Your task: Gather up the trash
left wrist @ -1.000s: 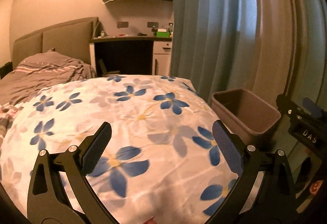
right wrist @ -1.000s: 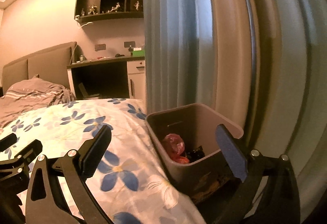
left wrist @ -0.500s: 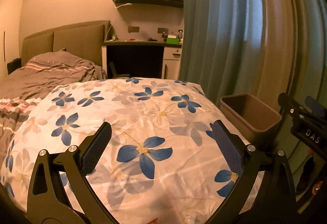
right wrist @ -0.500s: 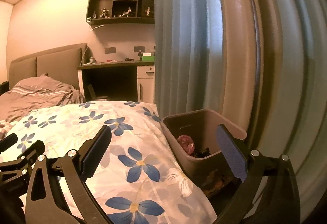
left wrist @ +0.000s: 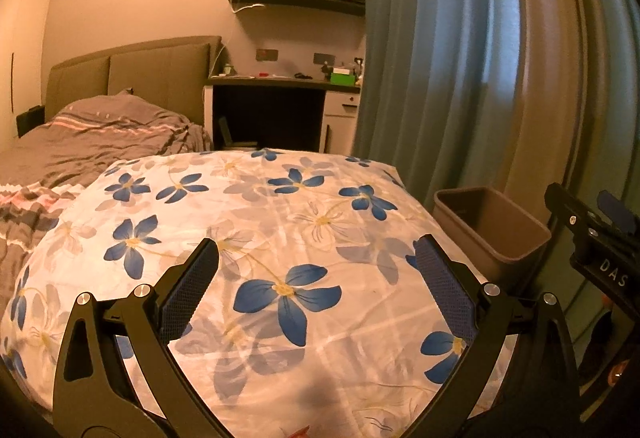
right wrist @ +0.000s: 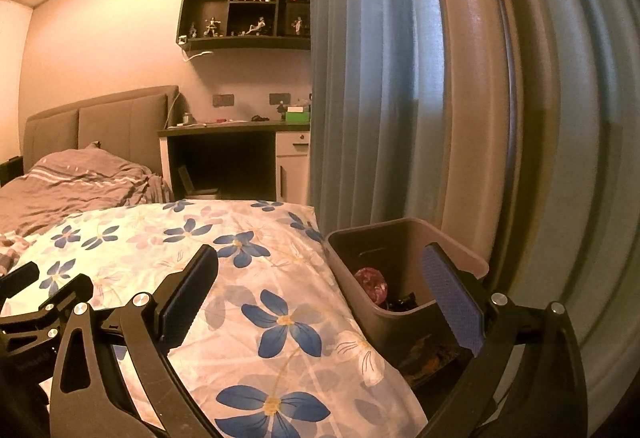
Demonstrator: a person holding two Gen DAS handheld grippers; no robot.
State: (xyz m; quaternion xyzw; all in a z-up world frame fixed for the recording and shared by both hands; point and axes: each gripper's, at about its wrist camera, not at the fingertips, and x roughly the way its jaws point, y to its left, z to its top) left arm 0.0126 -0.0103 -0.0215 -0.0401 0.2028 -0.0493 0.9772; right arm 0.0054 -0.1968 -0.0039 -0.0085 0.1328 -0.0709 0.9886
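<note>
Two empty grippers held above a flowered duvet [left wrist: 280, 238] beside a trash bin [right wrist: 456, 238].
Left gripper [left wrist: 316, 290] and right gripper [right wrist: 320, 294] are spread wide, nothing pinched; a red crumpled wrapper [right wrist: 370, 284] is seen inside the bin, set against the curtain [right wrist: 380, 98] within reach.

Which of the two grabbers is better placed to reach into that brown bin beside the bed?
Probably the right gripper: the bin sits close under its right finger, with the red trash visible inside. The left gripper hangs open over the flowered blanket, with the bin off to its right.
</note>
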